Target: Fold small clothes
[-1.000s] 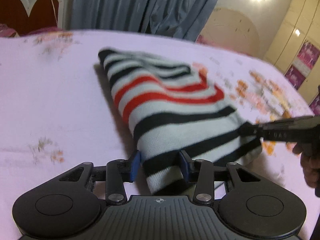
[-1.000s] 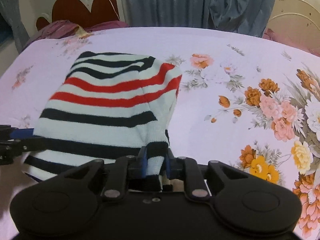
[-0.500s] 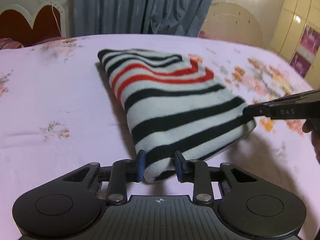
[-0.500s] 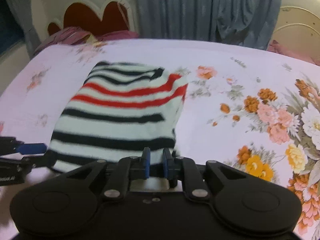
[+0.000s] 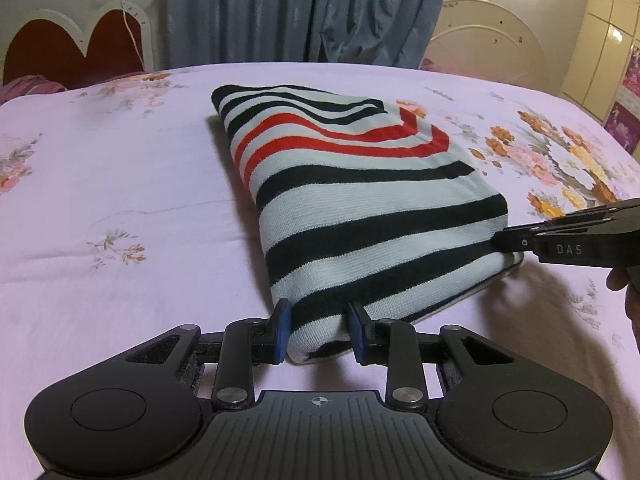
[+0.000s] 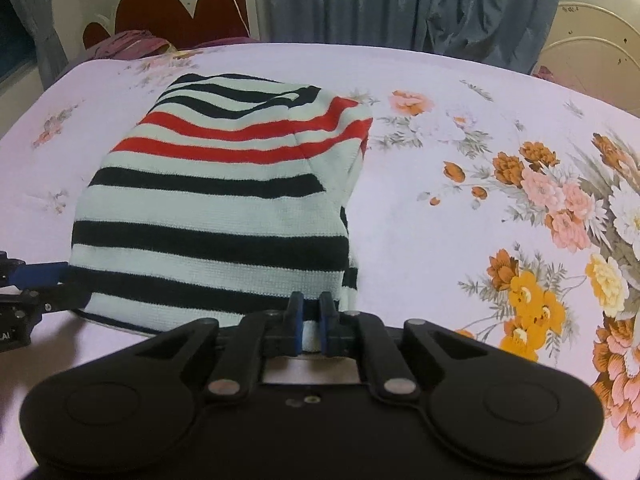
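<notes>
A folded sweater point(image 5: 360, 208) with black, white and red stripes lies flat on the pale floral bed sheet point(image 5: 120, 200). My left gripper point(image 5: 318, 320) is shut on its near left corner, the blue pads pressing a thick fold. In the left wrist view my right gripper point(image 5: 500, 240) comes in from the right and pinches the near right corner. The right wrist view shows the sweater point(image 6: 224, 208) ahead, with my right gripper point(image 6: 310, 312) shut on a thin strip of white hem. My left gripper point(image 6: 68, 280) grips the corner at the left edge there.
A red heart-shaped headboard point(image 5: 72, 48) and blue-grey curtains point(image 5: 300, 8) stand behind the bed. Crumpled purple cloth point(image 6: 132, 44) lies by the headboard. Cupboard doors point(image 5: 608, 40) are at the far right. A hand point(image 5: 628, 292) holds the right gripper.
Both grippers have narrowed their jaws onto the sweater's near edge. The sweater's near end has settled flatter on the sheet, and both views have steadied from blur.
</notes>
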The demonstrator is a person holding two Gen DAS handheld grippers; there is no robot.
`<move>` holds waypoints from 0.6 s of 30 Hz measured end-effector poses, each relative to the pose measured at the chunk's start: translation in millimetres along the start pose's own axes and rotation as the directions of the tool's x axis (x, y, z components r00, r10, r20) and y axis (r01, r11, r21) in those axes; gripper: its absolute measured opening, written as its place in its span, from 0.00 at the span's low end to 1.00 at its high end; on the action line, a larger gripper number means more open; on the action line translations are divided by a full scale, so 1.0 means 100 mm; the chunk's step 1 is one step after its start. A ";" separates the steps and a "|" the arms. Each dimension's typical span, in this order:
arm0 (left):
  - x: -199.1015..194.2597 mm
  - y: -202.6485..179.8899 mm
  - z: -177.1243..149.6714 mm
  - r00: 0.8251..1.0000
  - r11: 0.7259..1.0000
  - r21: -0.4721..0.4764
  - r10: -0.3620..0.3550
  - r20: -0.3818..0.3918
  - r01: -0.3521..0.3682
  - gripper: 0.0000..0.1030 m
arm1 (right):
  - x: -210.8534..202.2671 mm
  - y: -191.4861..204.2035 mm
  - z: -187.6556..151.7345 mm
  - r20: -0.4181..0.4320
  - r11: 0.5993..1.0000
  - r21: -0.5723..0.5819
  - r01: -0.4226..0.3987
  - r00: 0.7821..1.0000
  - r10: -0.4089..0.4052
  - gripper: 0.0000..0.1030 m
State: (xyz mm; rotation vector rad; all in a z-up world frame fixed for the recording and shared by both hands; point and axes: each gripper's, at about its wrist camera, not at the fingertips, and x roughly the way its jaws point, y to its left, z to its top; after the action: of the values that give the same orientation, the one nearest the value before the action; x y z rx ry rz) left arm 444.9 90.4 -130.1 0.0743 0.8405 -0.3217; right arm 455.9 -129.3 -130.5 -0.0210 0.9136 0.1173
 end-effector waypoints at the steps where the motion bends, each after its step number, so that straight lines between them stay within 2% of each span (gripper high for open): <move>1: 0.00 -0.01 0.00 1.000 1.000 -0.005 0.007 0.000 -0.007 0.29 | 0.00 0.00 0.00 0.001 1.000 0.000 0.001 1.000 -0.001 0.06; 14: 0.05 -0.22 0.01 0.992 0.992 0.015 0.126 -0.008 -0.126 0.30 | -0.01 0.03 -0.06 0.038 1.000 -0.018 0.006 0.999 -0.005 0.08; 15: 0.05 -0.23 0.02 0.991 0.991 0.011 0.136 -0.007 -0.136 0.32 | -0.01 0.03 -0.05 0.035 1.000 -0.023 0.004 0.999 -0.003 0.08; 16: 0.04 -0.25 0.04 0.988 0.988 0.005 0.152 -0.006 -0.152 0.37 | -0.02 0.02 -0.04 0.030 1.000 -0.019 -0.002 1.000 0.003 0.09; 17: 0.02 -0.27 0.05 0.984 0.984 -0.004 0.180 -0.003 -0.180 0.57 | -0.04 0.01 -0.02 0.028 1.000 -0.015 -0.011 1.000 0.011 0.10; 18: -0.04 -0.29 0.06 0.977 0.977 -0.014 0.213 0.010 -0.213 0.84 | -0.09 0.00 -0.02 0.032 1.000 -0.014 -0.024 0.999 0.024 0.19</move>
State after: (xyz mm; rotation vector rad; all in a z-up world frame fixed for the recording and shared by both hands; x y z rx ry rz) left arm 437.5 62.9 -121.4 0.1490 0.8149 -0.1144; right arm 449.2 -129.8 -124.4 -0.0209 0.8809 0.1461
